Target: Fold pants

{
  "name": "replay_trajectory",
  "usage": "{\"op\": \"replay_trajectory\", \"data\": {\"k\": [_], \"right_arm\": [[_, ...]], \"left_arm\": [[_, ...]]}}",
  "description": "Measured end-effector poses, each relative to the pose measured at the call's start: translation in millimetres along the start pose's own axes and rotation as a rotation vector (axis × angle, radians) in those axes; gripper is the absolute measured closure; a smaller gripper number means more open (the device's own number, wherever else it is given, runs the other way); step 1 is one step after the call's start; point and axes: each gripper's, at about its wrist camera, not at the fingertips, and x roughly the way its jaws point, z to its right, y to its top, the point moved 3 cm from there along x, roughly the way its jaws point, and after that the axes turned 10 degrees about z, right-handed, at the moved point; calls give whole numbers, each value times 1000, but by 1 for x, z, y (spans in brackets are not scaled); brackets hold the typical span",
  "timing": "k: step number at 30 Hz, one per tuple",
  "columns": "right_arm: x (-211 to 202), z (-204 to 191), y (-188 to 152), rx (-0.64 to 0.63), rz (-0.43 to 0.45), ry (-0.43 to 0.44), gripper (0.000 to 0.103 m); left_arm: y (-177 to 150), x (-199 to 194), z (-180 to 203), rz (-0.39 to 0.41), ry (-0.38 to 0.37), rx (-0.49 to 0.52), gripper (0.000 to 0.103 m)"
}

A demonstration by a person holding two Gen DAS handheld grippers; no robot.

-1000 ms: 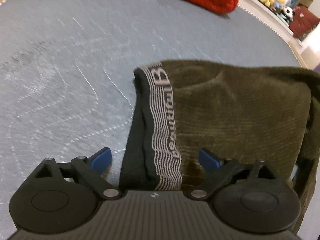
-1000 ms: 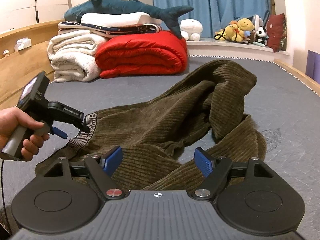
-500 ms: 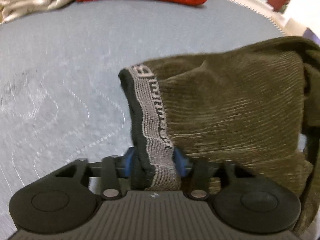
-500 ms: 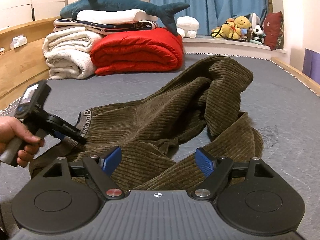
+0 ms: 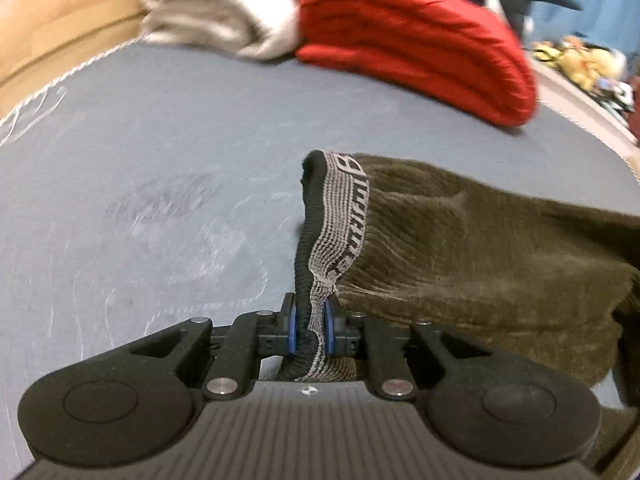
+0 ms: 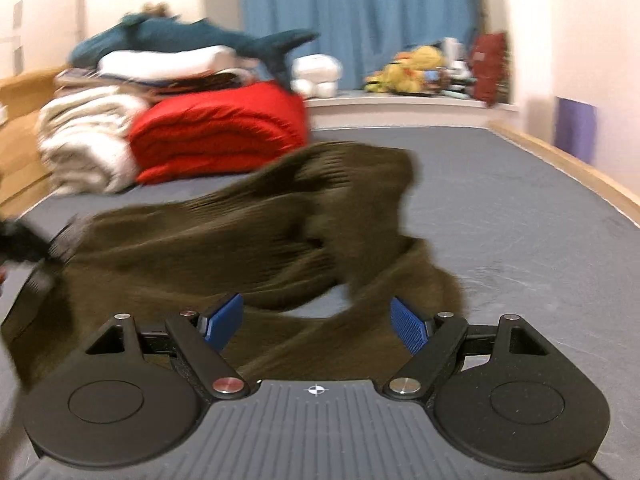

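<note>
The left gripper (image 5: 308,326) has its blue pads pinched together on the grey-and-black waistband (image 5: 340,220) of the pants (image 5: 480,256); the jaws have just been closing, and the elastic now sits squeezed between them, rising in a taut strip away from the tool. The right gripper (image 6: 318,322) stands with its jaws wide apart, nothing between the blue pads (image 6: 408,326), hovering just over the near folds of the garment without gripping any of it.

The pants (image 6: 248,240) are olive-brown corduroy, lying rumpled across the middle of the grey mattress (image 6: 520,208), one leg bunched up into a hump toward the far side and another trailing toward the right gripper. From that side, the waistband end is at the far left, where the dark blurred shape of the left gripper (image 6: 24,246) meets it; the picture is smeared with motion.

At the head of the bed sit a folded red duvet (image 6: 216,136), cream blankets (image 6: 80,140) beside it, and a plush shark (image 6: 192,36) on top of the pile, with blue curtains (image 6: 360,20) behind
</note>
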Motion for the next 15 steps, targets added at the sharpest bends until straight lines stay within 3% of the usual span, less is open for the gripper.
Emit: {"op": "replay_trajectory", "data": {"k": [5,11,13,15], "right_arm": [[10,51,5,168,-13,-145,21],[58,81,27,256,-100,-133,27],[79,86,34,254,-105,-129,28],[101,88,34,240,-118,-132,28]], "left_arm": [[-4,-4,8,-1,49,46,89],[-2,-1,5,-35,59,-1,75],[1,-2,1,-47,61,-23,35],[5,-10,-2,-27,66,-38,23]]}}
